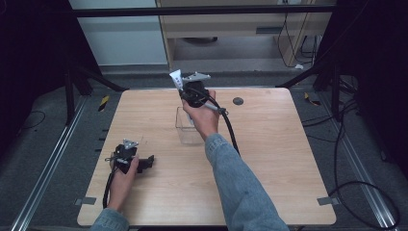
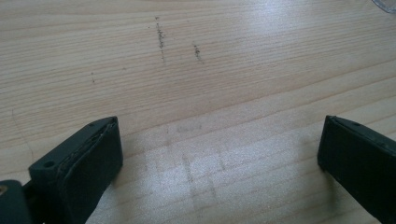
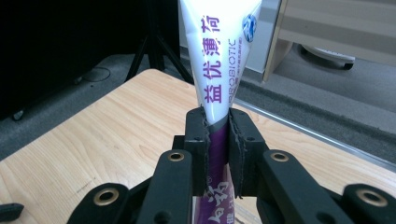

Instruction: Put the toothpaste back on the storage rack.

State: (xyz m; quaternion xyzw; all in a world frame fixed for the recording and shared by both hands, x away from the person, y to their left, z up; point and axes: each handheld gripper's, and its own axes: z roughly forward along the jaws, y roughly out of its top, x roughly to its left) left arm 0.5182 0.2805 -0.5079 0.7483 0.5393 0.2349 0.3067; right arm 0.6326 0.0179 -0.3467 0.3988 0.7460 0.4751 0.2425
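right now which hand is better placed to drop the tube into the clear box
Right. The right hand-held gripper is shut on the tube beside the clear box; the left hand-held gripper is open and sits near the table's front edge.

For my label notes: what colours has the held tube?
White tube with purple lettering, purple lower down; right gripper view.

Denim sleeves, black grippers at the workbench

We see blue denim sleeves on both forearms. The right gripper [image 3: 217, 154] is black, its linkage arms set with brass-ringed holes, its jaws faced with dark pads (frayed at the edges); a thick black cable trails from it, and a grey three-cornered plate sits on top. The left gripper [image 1: 150, 161] is black too, similarly plated and cabled.
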